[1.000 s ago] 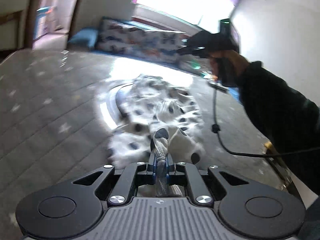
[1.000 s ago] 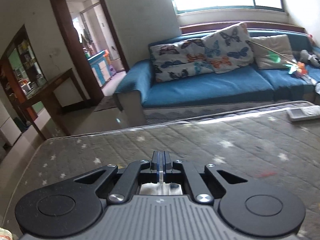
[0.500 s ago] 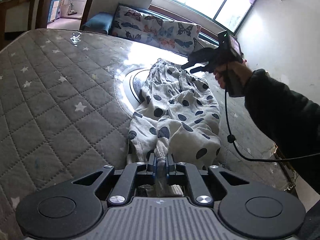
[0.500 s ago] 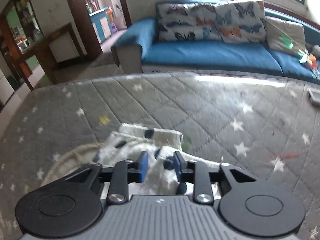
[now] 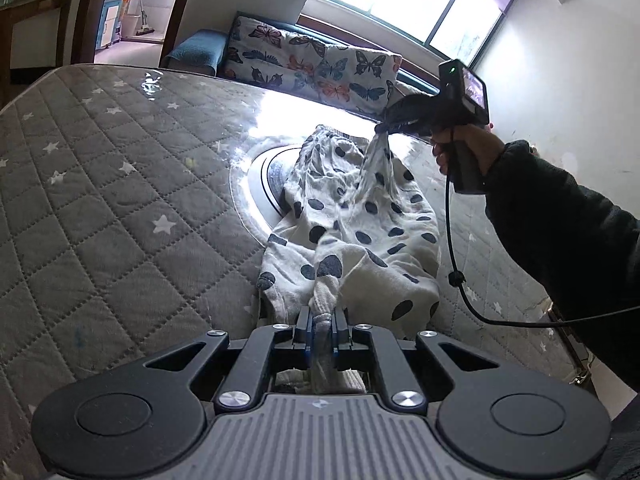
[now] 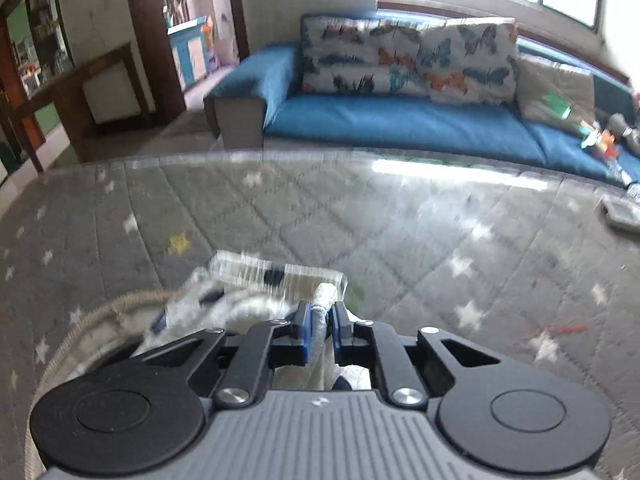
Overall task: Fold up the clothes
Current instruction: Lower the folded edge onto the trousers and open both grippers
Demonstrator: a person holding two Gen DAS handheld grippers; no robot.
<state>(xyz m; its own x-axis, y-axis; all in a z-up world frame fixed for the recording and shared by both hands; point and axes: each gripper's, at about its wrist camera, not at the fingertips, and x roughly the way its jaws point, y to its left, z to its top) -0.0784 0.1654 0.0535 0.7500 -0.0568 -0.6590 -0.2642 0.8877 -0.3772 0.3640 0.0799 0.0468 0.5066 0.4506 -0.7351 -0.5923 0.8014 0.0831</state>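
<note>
A white garment with dark polka dots (image 5: 352, 216) lies stretched along the grey quilted mattress (image 5: 100, 200). My left gripper (image 5: 322, 320) is shut on its near end, a bunched fold between the pads. My right gripper (image 5: 386, 128) is seen in the left wrist view at the far end, shut on a pinch of the cloth and lifting it off the mattress. In the right wrist view the right gripper (image 6: 319, 318) holds a rolled bit of the garment (image 6: 248, 288) between its blue pads.
A round ring-shaped mark (image 5: 260, 176) shows on the mattress under the garment. A blue sofa (image 6: 400, 124) with butterfly cushions (image 6: 404, 60) stands beyond the far edge. A small white device (image 6: 622, 212) lies at the mattress's right. A cable (image 5: 460, 264) hangs from the right gripper.
The right gripper was open over the far end half a second ago; it has shut on the cloth and lifted it. The left gripper has kept its grip.
</note>
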